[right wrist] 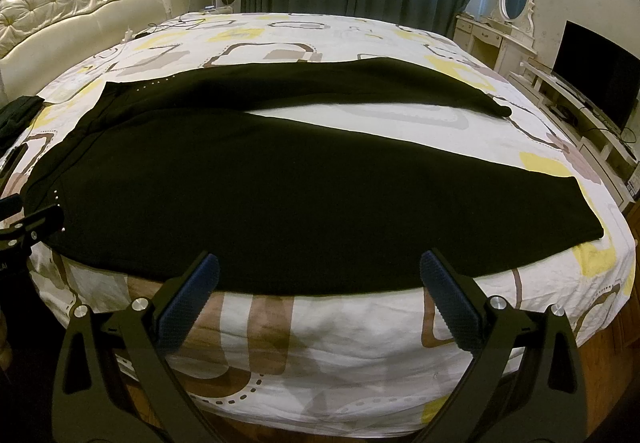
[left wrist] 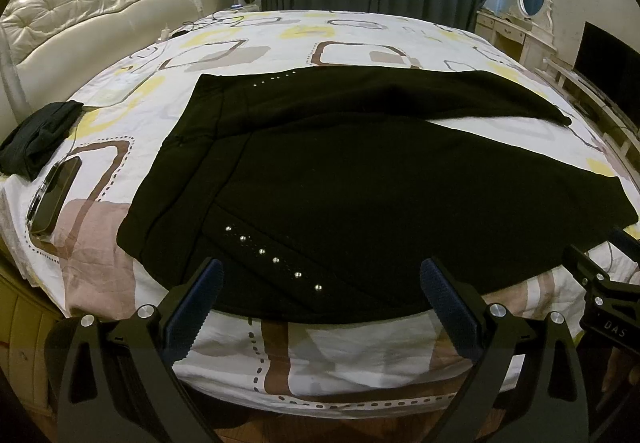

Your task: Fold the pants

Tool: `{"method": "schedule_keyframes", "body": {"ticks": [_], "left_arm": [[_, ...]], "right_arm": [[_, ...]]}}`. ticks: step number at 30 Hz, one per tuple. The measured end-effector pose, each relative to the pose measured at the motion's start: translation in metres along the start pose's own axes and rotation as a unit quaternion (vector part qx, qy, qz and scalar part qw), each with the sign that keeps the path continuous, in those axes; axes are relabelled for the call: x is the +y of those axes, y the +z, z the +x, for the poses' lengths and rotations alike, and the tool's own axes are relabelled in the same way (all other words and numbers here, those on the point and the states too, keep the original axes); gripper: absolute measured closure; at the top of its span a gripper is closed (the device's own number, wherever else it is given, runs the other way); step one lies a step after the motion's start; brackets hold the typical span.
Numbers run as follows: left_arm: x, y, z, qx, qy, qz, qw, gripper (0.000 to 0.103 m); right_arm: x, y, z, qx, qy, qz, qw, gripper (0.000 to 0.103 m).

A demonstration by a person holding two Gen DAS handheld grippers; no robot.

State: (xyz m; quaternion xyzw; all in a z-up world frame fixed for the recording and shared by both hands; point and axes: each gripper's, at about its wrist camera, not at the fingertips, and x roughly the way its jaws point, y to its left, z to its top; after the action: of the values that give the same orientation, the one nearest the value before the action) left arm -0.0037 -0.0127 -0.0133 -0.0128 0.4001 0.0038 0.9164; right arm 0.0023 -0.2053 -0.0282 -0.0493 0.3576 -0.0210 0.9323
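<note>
On the bed [left wrist: 360,355], your 2 hand-held grippers, left [left wrist: 322,283] and right [right wrist: 320,277], gape empty; the pants [left wrist: 360,179] look soft, limp; pinch near hems.

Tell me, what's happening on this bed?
A person holds a two-finger tool in each hand, about to fold the black pants spread flat on the patterned bedsheet. The left tool and right tool both hover open at the near edge of the pants, gripping nothing. The legs lie apart, unfolded. A phone rests beside them.
</note>
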Motion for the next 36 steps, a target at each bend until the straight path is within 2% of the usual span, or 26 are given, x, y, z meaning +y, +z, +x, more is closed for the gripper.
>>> {"method": "schedule_keyframes", "body": {"ticks": [15, 25, 30, 33, 36], "left_arm": [[-0.002, -0.002, 0.001, 0.001, -0.001, 0.002, 1.0, 0.005], [0.001, -0.002, -0.005, -0.018, -0.01, -0.014, 0.9997, 0.005], [0.001, 0.0, -0.003, -0.019, -0.01, -0.005, 0.9998, 0.005], [0.005, 0.003, 0.0, -0.019, -0.019, -0.002, 0.9996, 0.005], [0.01, 0.013, 0.012, -0.001, -0.038, 0.01, 0.9992, 0.005]], "right_arm": [[0.001, -0.001, 0.0, 0.001, 0.0, 0.0, 1.0, 0.002], [0.001, -0.001, -0.001, 0.001, 0.0, 0.0, 1.0, 0.002], [0.002, 0.0, -0.001, 0.0, 0.0, -0.002, 1.0, 0.002], [0.002, 0.002, 0.001, 0.0, 0.001, -0.007, 1.0, 0.002], [0.0, 0.01, 0.005, -0.003, 0.006, -0.016, 1.0, 0.002]]}}
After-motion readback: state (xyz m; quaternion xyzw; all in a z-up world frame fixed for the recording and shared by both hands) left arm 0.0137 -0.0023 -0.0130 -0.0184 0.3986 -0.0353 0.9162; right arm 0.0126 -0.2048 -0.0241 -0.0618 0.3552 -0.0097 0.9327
